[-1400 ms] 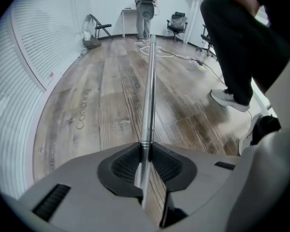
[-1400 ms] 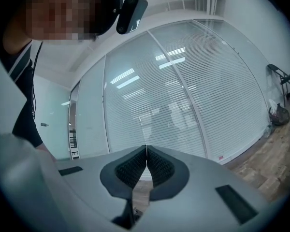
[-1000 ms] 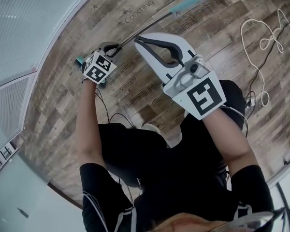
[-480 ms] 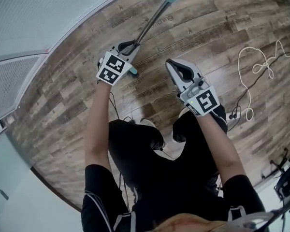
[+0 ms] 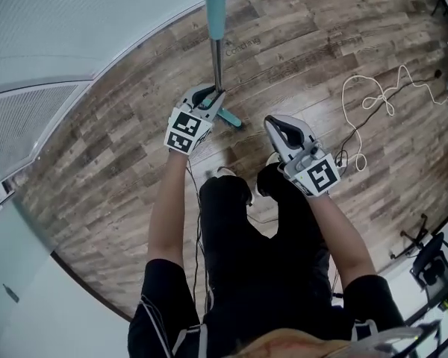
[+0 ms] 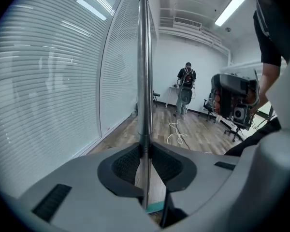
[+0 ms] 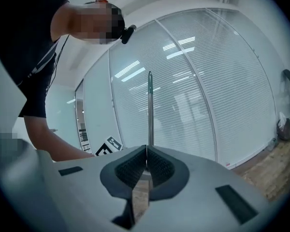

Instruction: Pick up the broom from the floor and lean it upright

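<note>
The broom point(image 5: 217, 66) was held nearly upright, its metal shaft clamped between the fingers of the left gripper point(image 5: 211, 95) and its teal head low over the wooden floor point(image 5: 321, 51). The right gripper point(image 5: 275, 124) was seen nearby, fingers together on nothing. The lift was judged almost complete; next, the handle would need to be tipped against the blind-covered glass wall point(image 5: 75, 21)

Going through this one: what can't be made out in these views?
Broom head: head view, mostly hidden behind the left gripper; left gripper view shows only a teal sliver.
Whether it touches the floor: no view shows it.
Distant person: left gripper view, too small.
</note>
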`<action>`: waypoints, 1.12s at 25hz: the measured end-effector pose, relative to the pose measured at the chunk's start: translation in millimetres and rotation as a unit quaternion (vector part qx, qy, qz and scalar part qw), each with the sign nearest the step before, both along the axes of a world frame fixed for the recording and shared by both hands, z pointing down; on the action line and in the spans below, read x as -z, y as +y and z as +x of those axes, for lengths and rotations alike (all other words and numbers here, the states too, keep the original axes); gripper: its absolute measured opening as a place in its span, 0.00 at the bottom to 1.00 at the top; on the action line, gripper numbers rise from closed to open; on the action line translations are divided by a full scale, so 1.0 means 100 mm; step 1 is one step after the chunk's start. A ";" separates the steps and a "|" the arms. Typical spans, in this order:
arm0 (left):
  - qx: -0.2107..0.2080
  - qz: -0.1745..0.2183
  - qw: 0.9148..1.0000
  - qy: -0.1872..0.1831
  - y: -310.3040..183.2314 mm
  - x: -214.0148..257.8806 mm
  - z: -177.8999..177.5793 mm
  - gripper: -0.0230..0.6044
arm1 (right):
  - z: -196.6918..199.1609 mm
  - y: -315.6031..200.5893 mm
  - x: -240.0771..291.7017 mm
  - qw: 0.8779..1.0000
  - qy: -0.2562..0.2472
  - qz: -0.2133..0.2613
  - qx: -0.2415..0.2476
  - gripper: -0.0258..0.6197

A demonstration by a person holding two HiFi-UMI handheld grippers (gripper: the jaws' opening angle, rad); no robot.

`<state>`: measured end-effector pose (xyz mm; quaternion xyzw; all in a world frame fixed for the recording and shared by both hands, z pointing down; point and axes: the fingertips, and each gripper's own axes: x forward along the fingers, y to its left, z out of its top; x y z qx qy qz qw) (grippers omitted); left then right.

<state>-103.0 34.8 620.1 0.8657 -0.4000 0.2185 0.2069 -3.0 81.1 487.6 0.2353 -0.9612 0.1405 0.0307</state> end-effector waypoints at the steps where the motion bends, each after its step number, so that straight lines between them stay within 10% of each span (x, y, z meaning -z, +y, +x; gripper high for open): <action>1: 0.006 -0.002 1.000 0.006 0.07 0.17 0.02 0.17 | -0.06 0.00 0.23 1.000 0.001 0.005 0.004 0.07; 11: -0.001 -0.041 0.999 0.026 0.89 1.88 0.20 0.17 | -0.38 0.47 2.41 0.997 0.027 0.066 0.021 0.07; 15: -0.009 -0.029 0.999 0.016 1.09 2.37 0.19 0.17 | -0.53 0.70 2.73 0.996 0.053 0.068 0.036 0.07; 18: -0.012 -0.012 1.000 0.003 1.16 2.62 0.21 0.17 | -0.64 0.72 2.84 0.997 0.056 0.049 0.029 0.30; 26: -0.002 0.004 1.000 -0.019 1.39 2.86 0.21 0.17 | -1.07 0.70 3.15 0.995 0.034 0.061 0.069 0.30; 28: 0.004 0.006 1.000 -0.010 1.42 2.88 0.18 0.17 | -1.16 0.77 3.18 0.994 0.033 0.067 0.081 0.17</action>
